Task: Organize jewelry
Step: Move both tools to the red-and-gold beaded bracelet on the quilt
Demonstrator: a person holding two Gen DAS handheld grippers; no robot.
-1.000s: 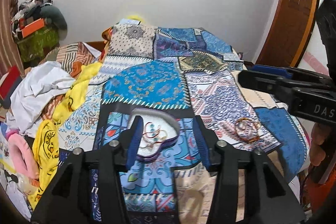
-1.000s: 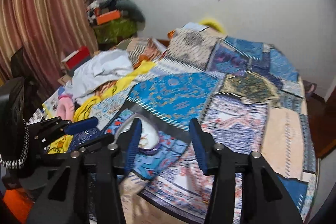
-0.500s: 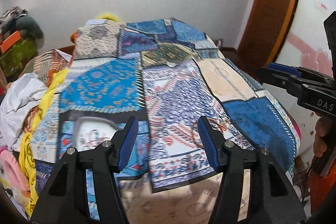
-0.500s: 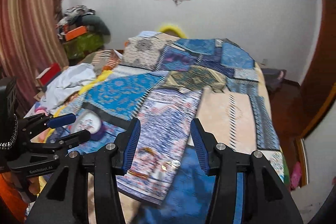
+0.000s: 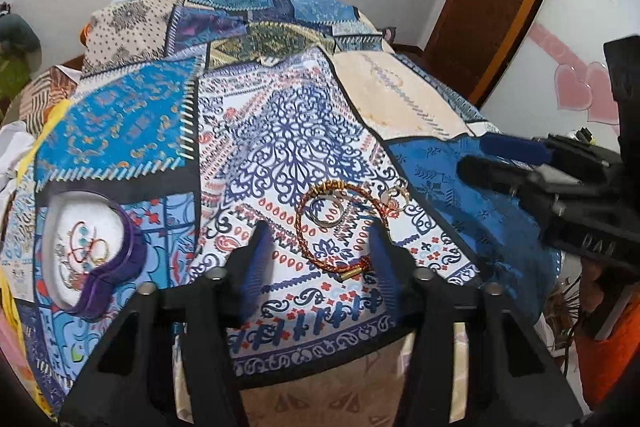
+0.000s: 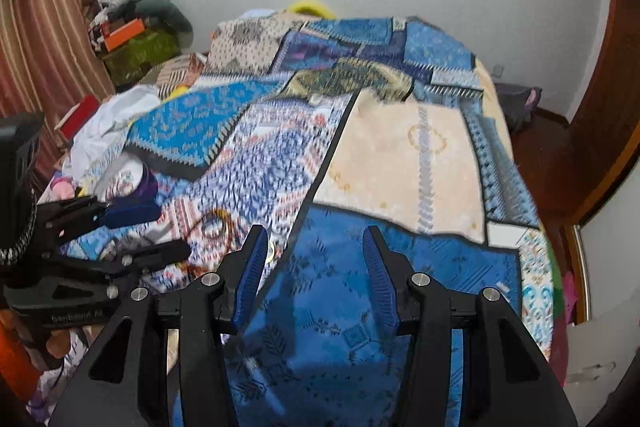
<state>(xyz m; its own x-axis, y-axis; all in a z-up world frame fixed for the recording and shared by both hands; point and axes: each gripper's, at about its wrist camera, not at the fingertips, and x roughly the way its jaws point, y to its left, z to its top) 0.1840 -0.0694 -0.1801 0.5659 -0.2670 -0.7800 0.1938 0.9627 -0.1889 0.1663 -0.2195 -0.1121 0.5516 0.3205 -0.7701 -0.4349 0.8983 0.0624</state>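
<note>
From the left wrist, the left claw [image 5: 318,247] hangs released, its two blue-padded fingers [image 5: 256,255] spread wide and holding nothing, low over the patchwork bedspread [image 5: 132,131] of the bed. Between and just beyond the fingertips lies a red-and-gold braided bracelet [image 5: 340,225] in a loop on the white-and-navy patterned patch, with a silver ring [image 5: 326,213] inside the loop and a small gold earring [image 5: 396,193] at its right edge. Well to the left sits a heart-shaped tray [image 5: 120,255] with a purple rim, holding a tangle of small jewelry pieces [image 5: 86,247]. The right claw [image 5: 512,167] reaches in from the right edge, above the deep-blue patch.

From the right wrist, the picture is motion-blurred. The right claw [image 6: 316,247] is also released and empty, its fingers apart over the deep-blue patch [image 6: 360,259]. The bracelet [image 6: 218,227] shows just left of its left finger. The left claw [image 6: 156,231] comes in from the left, spread, with the tray [image 6: 124,177] beyond it.
</note>
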